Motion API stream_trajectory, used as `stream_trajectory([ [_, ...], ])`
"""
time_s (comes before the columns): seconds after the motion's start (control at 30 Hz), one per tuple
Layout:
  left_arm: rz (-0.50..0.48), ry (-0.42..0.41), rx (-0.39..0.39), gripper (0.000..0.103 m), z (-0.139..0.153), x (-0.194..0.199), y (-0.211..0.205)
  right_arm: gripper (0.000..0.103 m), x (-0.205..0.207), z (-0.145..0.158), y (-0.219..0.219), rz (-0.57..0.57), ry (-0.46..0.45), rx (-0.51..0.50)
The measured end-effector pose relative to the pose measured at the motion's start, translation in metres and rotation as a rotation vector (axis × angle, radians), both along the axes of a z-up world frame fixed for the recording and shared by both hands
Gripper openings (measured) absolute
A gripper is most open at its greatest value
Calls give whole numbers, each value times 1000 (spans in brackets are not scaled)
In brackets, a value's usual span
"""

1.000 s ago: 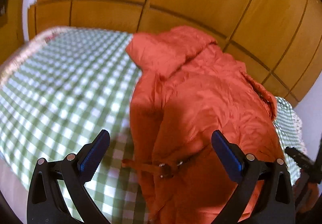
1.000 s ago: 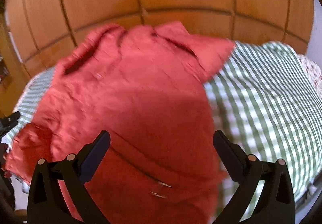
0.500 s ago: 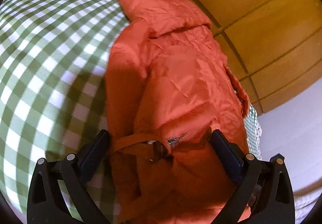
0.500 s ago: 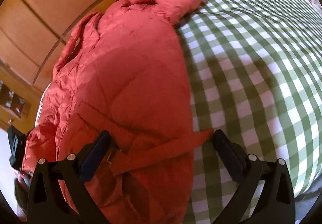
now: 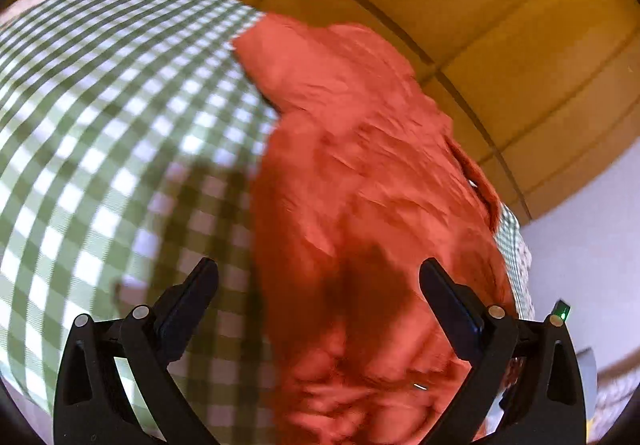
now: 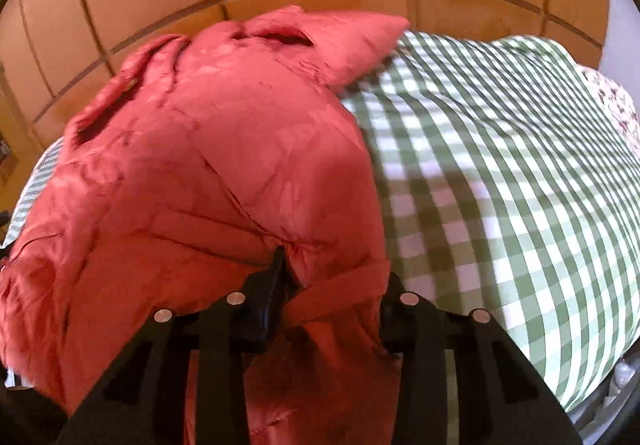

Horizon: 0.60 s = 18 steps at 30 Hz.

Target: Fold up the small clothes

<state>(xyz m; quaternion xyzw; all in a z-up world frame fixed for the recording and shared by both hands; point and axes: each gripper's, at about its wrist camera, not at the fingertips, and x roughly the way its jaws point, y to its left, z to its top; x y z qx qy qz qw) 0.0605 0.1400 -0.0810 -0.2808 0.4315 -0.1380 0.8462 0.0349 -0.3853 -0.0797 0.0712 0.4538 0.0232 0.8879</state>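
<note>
- Green-white checked bed cover (image 5: 100,133) fills the left of the left wrist view; wooden panelled wall (image 5: 460,5) runs along the far side.
- Left gripper (image 5: 318,285) jaws wide apart, nothing pinched; left finger over the checked cover, right finger over the red fabric.
- Red padded jacket (image 5: 360,173) lies spread on the bed, collar end far, hem end near.
- Right gripper (image 6: 332,277) jaws closing, with the jacket's near hem and a red strap (image 6: 336,293) bunched between them; fabric pressed by the pads.
- Right of the jacket, bare checked cover (image 6: 500,165).
</note>
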Motion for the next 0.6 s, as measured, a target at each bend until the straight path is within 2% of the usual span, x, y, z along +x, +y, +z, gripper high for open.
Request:
stream_trajectory([
  [0.03, -3, 16, 1, 99, -5, 1, 0, 40, 1, 0, -1, 7, -3, 0],
  [0.1, -53, 51, -6, 99, -16, 4, -11, 61, -1, 8, -2, -12, -5, -36],
  [0.13, -71, 50, 0, 99, -19, 2, -17, 68, -5, 18, -4, -30, -36, -57],
  [0.2, -116, 19, 49, 99, -18, -3, -35, 74, -14, 42, -11, -76, -121, -77],
  [0.27, -133, 1, 97, 99, -18, -3, -49, 95, -15, 69, -15, -126, -226, -78],
  [0.3, -121, -2, 111, 98, -21, -4, -54, 98, -11, 78, -14, -122, -259, -63],
  [0.4, -117, 3, 139, 64, -20, -1, -58, 100, 22, 86, 5, -34, -255, -51],
  [0.43, -121, 3, 136, 43, -17, 0, -57, 101, 31, 85, 10, -2, -266, -49],
  [0.47, -114, -3, 141, 31, -12, 1, -54, 101, 41, 83, 17, 49, -279, -37],
  [0.53, -108, -16, 162, 21, -8, 0, -55, 101, 68, 71, 36, 161, -269, -14],
  [0.6, -105, -28, 203, 15, -1, 2, -52, 101, 98, 52, 61, 235, -213, -108],
])
